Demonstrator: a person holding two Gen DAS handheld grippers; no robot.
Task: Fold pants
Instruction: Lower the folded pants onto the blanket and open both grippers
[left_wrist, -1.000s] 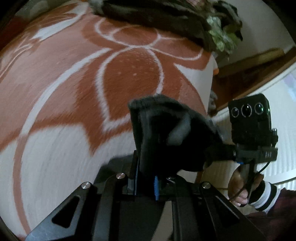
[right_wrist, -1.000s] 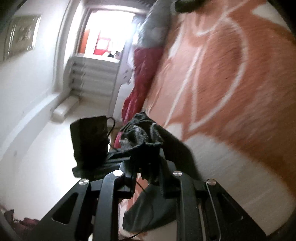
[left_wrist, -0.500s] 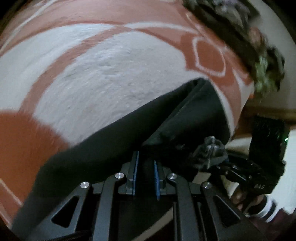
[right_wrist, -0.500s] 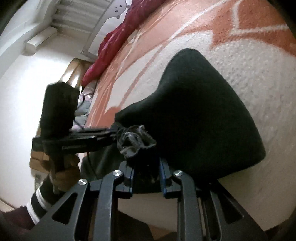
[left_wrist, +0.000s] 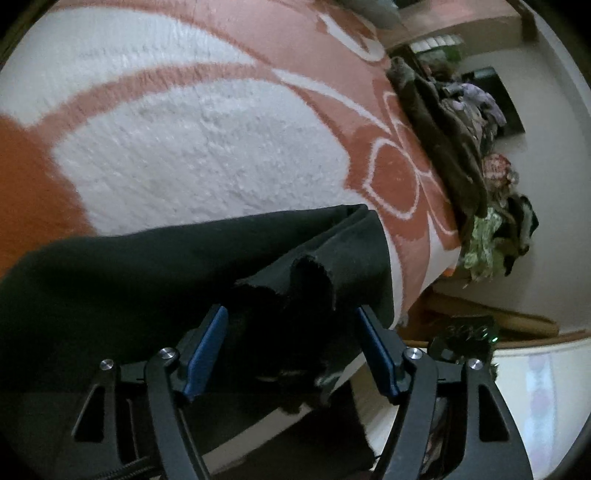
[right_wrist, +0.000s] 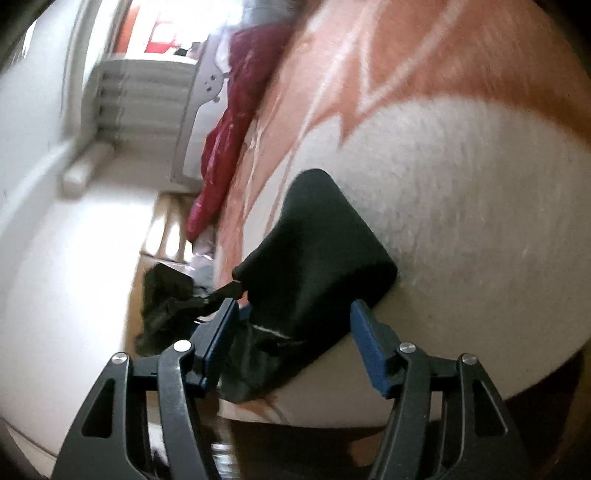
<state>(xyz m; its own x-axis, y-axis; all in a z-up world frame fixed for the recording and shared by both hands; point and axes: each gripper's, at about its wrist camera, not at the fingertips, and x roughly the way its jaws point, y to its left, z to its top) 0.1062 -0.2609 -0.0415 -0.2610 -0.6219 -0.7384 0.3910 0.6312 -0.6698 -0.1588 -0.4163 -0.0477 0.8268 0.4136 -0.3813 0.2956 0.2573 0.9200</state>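
pants (left_wrist: 155, 266) now laid on orange/white blanket (left_wrist: 207, 147), clothes pile (left_wrist: 461, 147) at far edge

- The pants (left_wrist: 155, 280) run off the left wrist view's left edge; the bed's edge hides their hanging end.
- Clothes pile (left_wrist: 461, 155) at the bed's far edge: items too jumbled to tell apart.
- The other gripper (right_wrist: 166, 299) in the right wrist view is blurred.

Pants (left_wrist: 155, 273) on blanket (left_wrist: 192, 155), btwn tool pads.

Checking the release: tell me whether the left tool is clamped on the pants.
No. The left tool has its pads apart and opening, the black pants lying loose between them.
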